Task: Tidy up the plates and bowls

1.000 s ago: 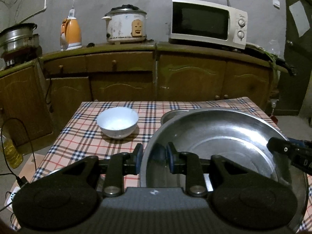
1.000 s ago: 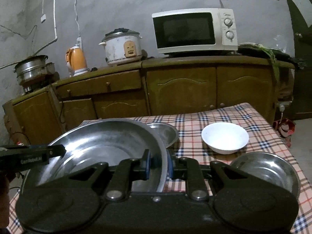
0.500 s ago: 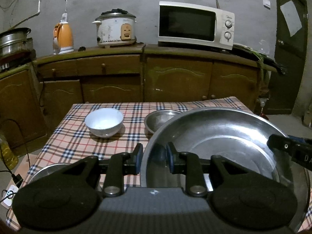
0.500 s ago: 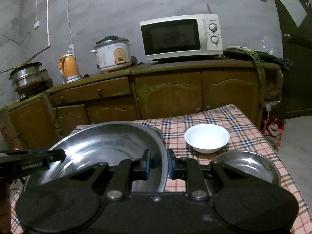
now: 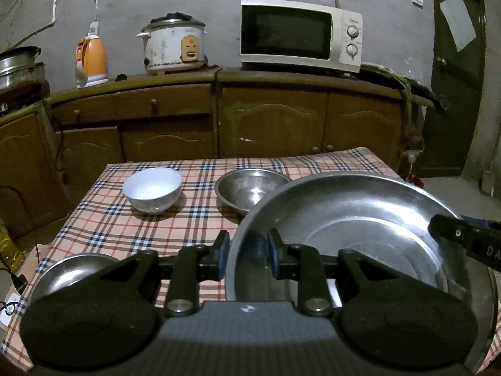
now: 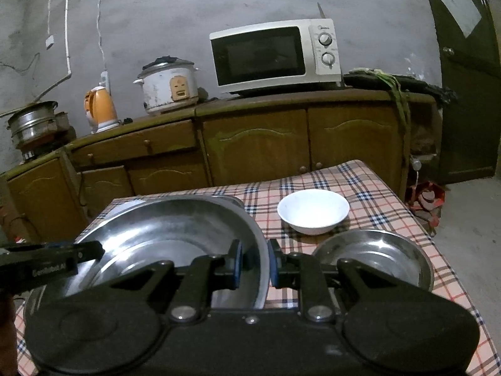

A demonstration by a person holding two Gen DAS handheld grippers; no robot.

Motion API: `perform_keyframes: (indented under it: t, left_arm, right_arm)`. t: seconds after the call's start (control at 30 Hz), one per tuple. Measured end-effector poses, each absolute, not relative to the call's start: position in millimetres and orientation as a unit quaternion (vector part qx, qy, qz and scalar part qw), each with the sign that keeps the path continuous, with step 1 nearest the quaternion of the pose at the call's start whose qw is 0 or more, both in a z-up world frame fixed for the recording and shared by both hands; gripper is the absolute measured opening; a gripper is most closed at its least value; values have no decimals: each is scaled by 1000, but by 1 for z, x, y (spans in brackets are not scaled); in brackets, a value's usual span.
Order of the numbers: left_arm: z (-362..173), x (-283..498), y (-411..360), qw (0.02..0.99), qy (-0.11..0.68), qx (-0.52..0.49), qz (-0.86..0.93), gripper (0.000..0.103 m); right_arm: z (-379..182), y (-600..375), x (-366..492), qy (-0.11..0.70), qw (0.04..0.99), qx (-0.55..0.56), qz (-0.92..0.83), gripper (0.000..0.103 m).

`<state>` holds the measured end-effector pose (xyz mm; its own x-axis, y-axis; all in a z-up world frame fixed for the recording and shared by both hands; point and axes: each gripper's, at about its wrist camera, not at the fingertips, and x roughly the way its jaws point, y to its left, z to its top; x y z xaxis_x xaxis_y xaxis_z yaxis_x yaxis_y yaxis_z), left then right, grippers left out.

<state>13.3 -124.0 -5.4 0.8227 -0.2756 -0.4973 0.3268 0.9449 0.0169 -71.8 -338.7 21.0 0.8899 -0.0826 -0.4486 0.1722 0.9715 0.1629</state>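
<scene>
Large round steel basin (image 5: 360,219): held above the checked tablecloth (image 5: 156,219), just in front of the small steel bowl (image 5: 250,188).
Left gripper (image 5: 245,255): clamped on the basin's left rim.
Right gripper (image 6: 253,264): clamped on its right rim.
White bowl (image 6: 313,210): placed right of the basin.

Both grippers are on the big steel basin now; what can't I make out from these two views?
- Table under the large steel basin: hidden by it, both views.
- Steel bowl behind the basin: only its rim shows, right wrist view.
- Near-left steel dish: partly covered by the left gripper body.
- Basin's near rim: hidden by the right gripper.
</scene>
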Motion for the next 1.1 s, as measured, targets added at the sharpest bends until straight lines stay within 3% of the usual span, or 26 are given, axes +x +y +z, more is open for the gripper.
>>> perform_keyframes:
  t: [1.1]
  left_arm:
    - [-77, 41, -138, 943, 298, 50, -141, 26]
  right_arm:
    - [-67, -356, -31, 292, 948, 111, -66, 24]
